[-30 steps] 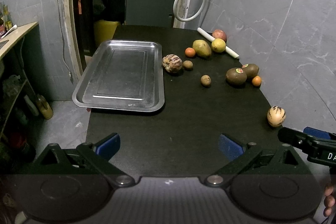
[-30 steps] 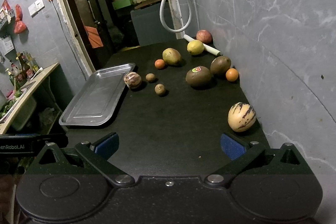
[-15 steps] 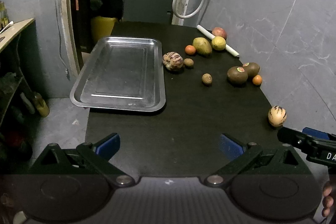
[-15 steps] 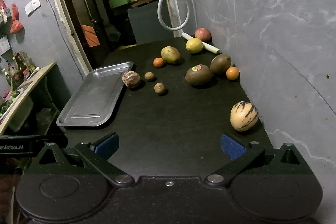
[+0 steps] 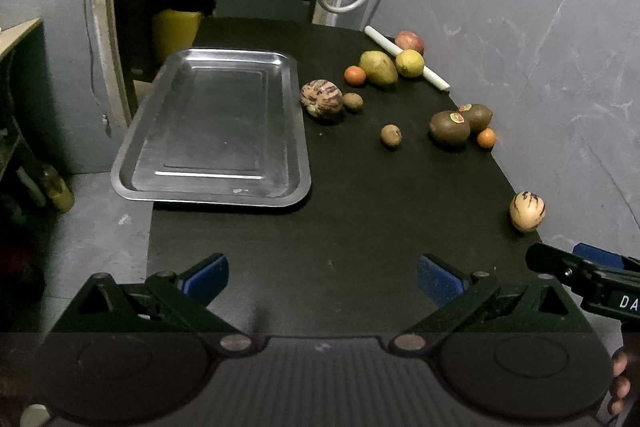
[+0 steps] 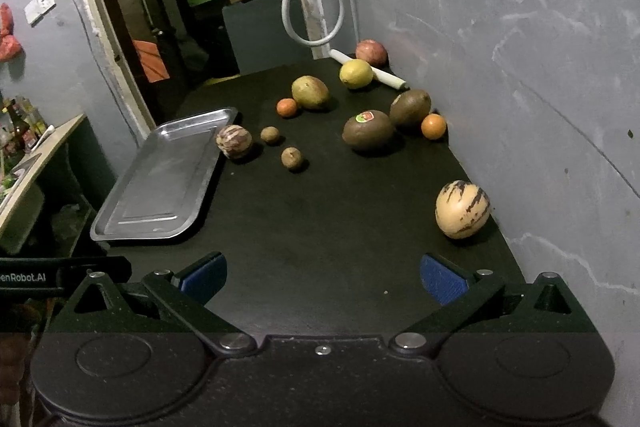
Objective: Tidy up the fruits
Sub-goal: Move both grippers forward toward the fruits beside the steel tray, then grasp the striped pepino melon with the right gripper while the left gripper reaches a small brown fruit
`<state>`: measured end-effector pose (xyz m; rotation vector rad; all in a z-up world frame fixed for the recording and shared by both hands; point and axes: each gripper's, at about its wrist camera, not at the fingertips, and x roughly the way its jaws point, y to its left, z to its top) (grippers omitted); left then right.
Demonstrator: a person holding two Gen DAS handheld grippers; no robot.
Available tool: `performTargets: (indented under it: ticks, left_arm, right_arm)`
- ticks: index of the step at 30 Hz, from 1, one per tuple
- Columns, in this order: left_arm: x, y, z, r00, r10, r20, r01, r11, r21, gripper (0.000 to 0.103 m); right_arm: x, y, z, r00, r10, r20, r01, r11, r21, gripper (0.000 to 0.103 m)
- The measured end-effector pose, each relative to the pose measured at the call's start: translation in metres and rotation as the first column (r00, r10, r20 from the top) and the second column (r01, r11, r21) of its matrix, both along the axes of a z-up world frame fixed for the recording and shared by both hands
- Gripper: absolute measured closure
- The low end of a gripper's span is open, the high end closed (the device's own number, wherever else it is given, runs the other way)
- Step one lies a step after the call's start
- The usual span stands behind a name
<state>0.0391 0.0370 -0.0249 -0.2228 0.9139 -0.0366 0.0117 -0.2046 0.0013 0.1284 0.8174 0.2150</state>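
Observation:
An empty steel tray [image 5: 216,123] lies on the left of the black table [image 5: 340,235]; it also shows in the right wrist view [image 6: 160,179]. Several fruits lie loose: a striped brown melon [image 5: 322,98] by the tray, small kiwis [image 5: 391,135], a mango [image 5: 378,67], a lemon [image 5: 410,63], two stickered brown fruits [image 6: 368,130], oranges [image 6: 433,126], a pale striped melon [image 6: 462,209] near the right edge. My left gripper [image 5: 322,277] is open and empty above the near table edge. My right gripper [image 6: 324,277] is open and empty, short of the pale melon.
A grey wall [image 6: 540,67] runs along the table's right side. A white stick [image 5: 404,57] lies at the back by a red apple [image 5: 409,41]. A white hose [image 6: 312,11] hangs behind. A doorway and shelf stand left.
Both grippers have drifted slightly; the scene shifts a little in both views. No fruit has moved and both grippers stay open.

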Motion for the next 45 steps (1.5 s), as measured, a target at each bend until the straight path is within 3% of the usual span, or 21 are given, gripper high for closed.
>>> performTargets:
  ticks: [15, 24, 35, 45]
  left_arm:
    - [0.027, 0.009, -0.016, 0.990, -0.125, -0.072, 0.124, 0.992, -0.015, 0.001]
    - [0.044, 0.022, -0.018, 0.971, -0.223, -0.087, 0.223, 0.975, -0.016, 0.001]
    - [0.066, 0.037, -0.025, 0.943, -0.313, -0.111, 0.298, 0.945, -0.131, 0.001]
    - [0.098, 0.021, -0.026, 0.938, -0.333, -0.099, 0.306, 0.926, -0.222, 0.000]
  right_arm:
    - [0.001, 0.015, -0.011, 0.993, -0.103, -0.049, 0.101, 0.994, -0.047, 0.000]
    - [-0.004, 0.028, -0.016, 0.970, -0.235, -0.055, 0.231, 0.970, -0.071, 0.000]
    - [-0.020, 0.040, -0.014, 0.935, -0.351, -0.048, 0.345, 0.933, -0.102, 0.000]
    - [-0.009, 0.030, -0.010, 0.944, -0.329, 0.004, 0.323, 0.926, -0.196, 0.000]
